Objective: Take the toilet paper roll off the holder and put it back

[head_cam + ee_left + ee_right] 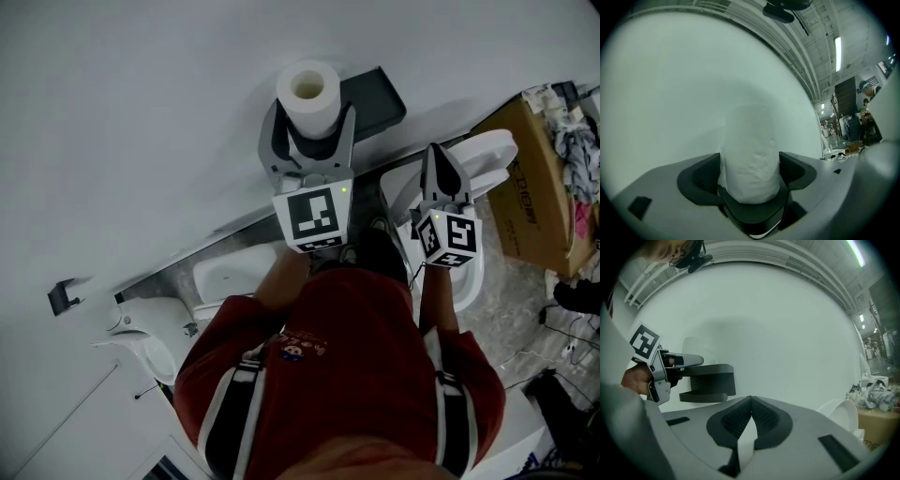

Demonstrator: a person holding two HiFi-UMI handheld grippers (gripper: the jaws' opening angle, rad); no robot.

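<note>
We list, left to right, all placed by the holder [380, 98], a dark shelf fixed to the white wall [141, 112].

1. Left gripper [309, 117]: just left of the holder, pointing at the wall. It is clasped on the toilet paper roll [307, 89], one pad against each side.
2. Toilet paper roll: off the holder, just beside its left end, upright with the core hole facing up. We cannot tell whether it touches the holder.
3. Right gripper [439, 164]: right of the holder and nearer to us, apart from it. Its jaws are pressed together with nothing between them.
4. White toilet [487, 150]: right of the holder, just past the right gripper.
5. Cardboard box [530, 187]: farthest right of the holder, well apart from it.
</note>
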